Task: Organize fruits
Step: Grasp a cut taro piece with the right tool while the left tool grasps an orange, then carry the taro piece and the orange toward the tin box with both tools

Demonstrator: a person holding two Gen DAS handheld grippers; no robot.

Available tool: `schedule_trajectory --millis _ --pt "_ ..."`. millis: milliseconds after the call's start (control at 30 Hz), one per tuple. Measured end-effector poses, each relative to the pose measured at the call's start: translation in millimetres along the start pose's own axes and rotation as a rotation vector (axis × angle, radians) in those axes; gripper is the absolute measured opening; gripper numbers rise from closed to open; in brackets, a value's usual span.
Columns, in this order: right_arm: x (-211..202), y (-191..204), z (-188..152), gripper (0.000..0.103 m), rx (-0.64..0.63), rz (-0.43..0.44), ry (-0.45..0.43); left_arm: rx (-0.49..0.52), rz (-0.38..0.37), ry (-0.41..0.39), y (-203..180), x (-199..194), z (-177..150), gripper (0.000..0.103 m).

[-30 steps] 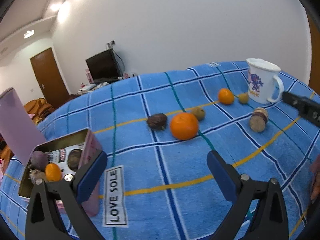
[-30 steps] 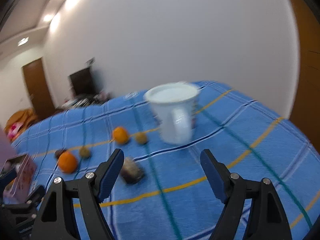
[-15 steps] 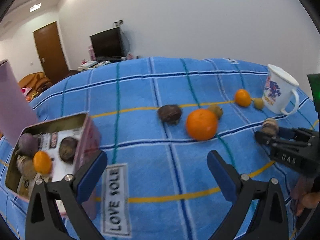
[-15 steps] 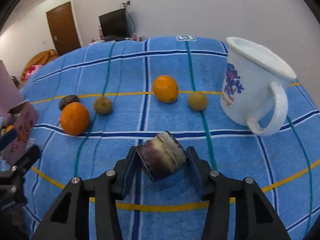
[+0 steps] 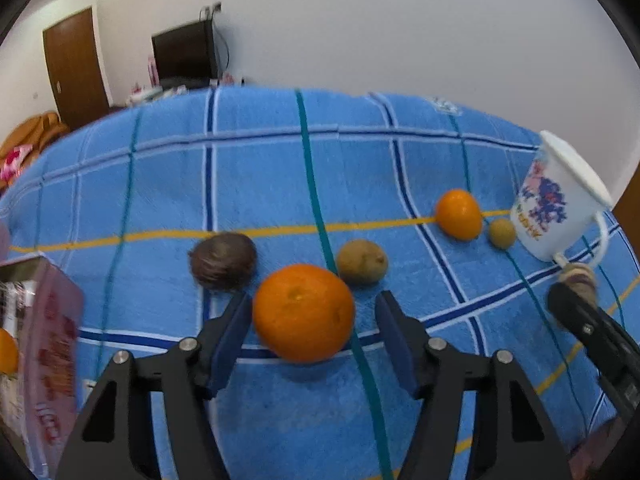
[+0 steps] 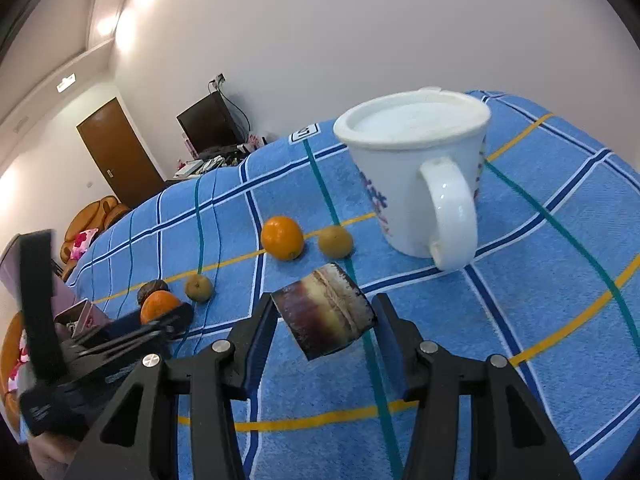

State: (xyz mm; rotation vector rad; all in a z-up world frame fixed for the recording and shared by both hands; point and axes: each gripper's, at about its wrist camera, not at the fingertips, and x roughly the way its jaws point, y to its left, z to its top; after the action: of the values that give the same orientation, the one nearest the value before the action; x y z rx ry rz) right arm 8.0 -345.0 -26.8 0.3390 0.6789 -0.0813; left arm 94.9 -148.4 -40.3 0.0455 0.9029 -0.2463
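A large orange [image 5: 304, 312] lies on the blue checked cloth [image 5: 256, 184] between the fingers of my left gripper [image 5: 312, 304]. The jaws are closing: the left pad meets the peel, and a small gap shows at the right pad. My right gripper [image 6: 324, 304] is shut on a striped purple-and-yellow chunk [image 6: 324, 312], also seen in the left wrist view [image 5: 578, 276]. Loose on the cloth are a dark brown fruit [image 5: 223, 260], a brown kiwi-like fruit [image 5: 362, 261], a small orange [image 5: 458, 214] and a small yellowish fruit [image 5: 502, 233].
A white lidded mug [image 6: 416, 176] stands just beyond the right gripper, its handle towards me. An open pink tin [image 5: 40, 320] holding an orange [image 5: 7, 350] sits at the cloth's left edge. A door, a dark screen and a plain wall lie behind.
My left gripper came forward to the large orange and its jaws narrowed around it. The right gripper closed on the striped chunk half a second ago and has since swung its view up towards the mug.
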Motion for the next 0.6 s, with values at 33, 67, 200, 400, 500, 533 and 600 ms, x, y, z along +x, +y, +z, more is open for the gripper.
schedule_trajectory --millis 33,67,200,400,500,533,600 --pt "-2 1 0 0.051 -0.005 -0.003 -0.007 -0.011 -0.001 0.007 1 2 1 0.066" --pt "-3 2 1 0.051 -0.009 -0.007 -0.014 -0.023 -0.008 -0.009 1 2 4 0.066" --pt "-9 -1 3 0.051 -0.018 -0.019 -0.029 -0.038 -0.013 -0.010 4 3 7 0.050" --pt "-9 1 4 0.051 -0.034 -0.018 -0.055 -0.075 -0.088 -0.026 19 -7 -3 0.049" --pt "-20 4 5 0.051 -0.052 -0.034 -0.124 -0.102 -0.096 -0.070 30 -22 -15 0.049" --pt "-22 4 5 0.051 -0.055 -0.038 -0.140 -0.104 -0.086 -0.090 33 -28 -18 0.049" --pt "-29 5 5 0.051 -0.063 -0.044 -0.186 -0.099 -0.051 -0.144 36 -42 -24 0.049"
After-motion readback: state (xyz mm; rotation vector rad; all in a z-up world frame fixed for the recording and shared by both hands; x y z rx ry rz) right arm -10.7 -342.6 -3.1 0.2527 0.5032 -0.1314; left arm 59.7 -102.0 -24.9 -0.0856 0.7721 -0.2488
